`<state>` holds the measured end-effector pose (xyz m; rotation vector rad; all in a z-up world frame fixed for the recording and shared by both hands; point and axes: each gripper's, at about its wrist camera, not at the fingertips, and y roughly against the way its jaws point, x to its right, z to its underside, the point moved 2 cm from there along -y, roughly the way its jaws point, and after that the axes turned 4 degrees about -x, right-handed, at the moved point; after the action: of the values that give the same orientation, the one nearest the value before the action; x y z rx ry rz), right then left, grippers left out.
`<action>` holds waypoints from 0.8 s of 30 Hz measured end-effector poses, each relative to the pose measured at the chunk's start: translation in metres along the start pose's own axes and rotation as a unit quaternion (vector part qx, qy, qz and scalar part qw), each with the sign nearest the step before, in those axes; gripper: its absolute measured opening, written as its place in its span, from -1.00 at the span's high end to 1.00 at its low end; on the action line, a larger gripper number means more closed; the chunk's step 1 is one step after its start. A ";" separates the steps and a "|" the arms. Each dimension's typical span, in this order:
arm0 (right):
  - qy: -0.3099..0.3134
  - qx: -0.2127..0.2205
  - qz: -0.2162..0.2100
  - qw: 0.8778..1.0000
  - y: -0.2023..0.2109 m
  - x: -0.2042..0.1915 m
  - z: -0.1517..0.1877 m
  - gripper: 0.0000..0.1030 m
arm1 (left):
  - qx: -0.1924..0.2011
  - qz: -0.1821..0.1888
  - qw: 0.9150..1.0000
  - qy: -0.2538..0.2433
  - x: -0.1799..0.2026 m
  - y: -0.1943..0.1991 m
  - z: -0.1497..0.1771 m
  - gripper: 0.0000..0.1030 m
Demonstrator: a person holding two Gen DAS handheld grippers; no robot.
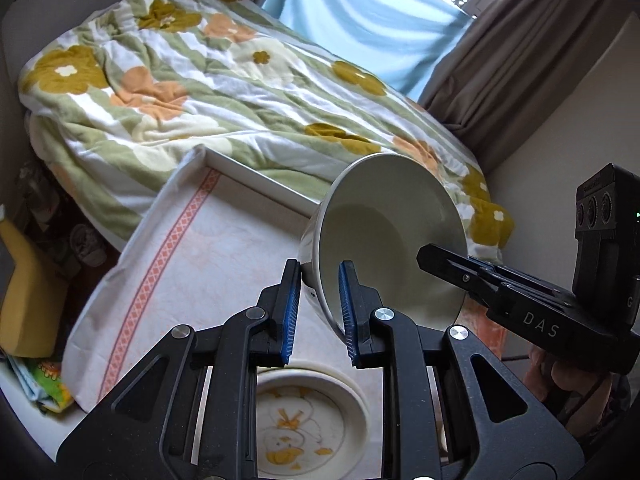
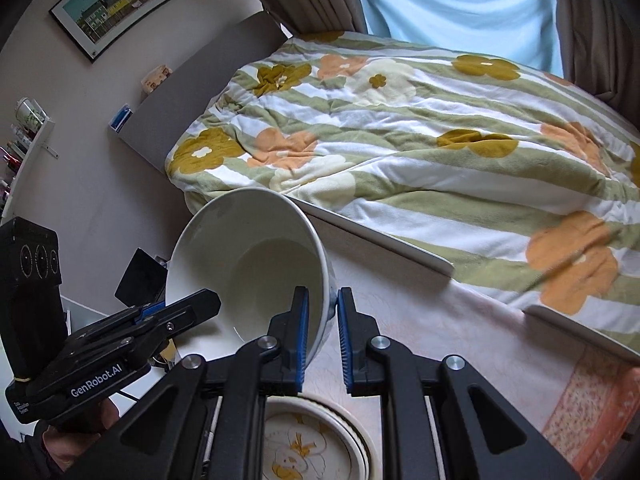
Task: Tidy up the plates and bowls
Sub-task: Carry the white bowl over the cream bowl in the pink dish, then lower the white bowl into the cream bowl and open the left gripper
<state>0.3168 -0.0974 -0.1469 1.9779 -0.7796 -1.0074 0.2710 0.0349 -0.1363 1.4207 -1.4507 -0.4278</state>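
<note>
A white bowl [image 1: 384, 220] hangs tilted in the air above the table, held from two sides. My left gripper [image 1: 320, 308] is shut on the bowl's near rim, one blue pad outside the wall and one inside. In the same view, my right gripper [image 1: 430, 258] grips the opposite rim. In the right wrist view, the right gripper [image 2: 322, 336] is shut on the rim of the bowl [image 2: 248, 248], and the left gripper [image 2: 208, 304] clamps the far side. Below the bowl lies a stack of cream plates [image 1: 304, 424] with a yellow painted motif [image 2: 304, 448].
The table carries a white cloth [image 1: 192, 264] with an orange patterned border. Behind it is a bed with a flowered green-striped blanket [image 2: 420, 140]. A yellow object [image 1: 28, 300] stands beyond the table's left edge. Shelves and a framed picture [image 2: 128, 0] are on the left wall.
</note>
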 end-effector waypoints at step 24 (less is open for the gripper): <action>-0.181 0.027 0.081 0.980 0.136 0.155 0.237 0.74 | -0.164 0.026 0.972 -0.168 0.211 -0.070 0.210 0.67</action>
<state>0.1700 -0.3727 -0.1841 1.7631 -1.1566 -1.2757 0.1801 -0.2503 -0.1963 1.0762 -1.5920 -0.8654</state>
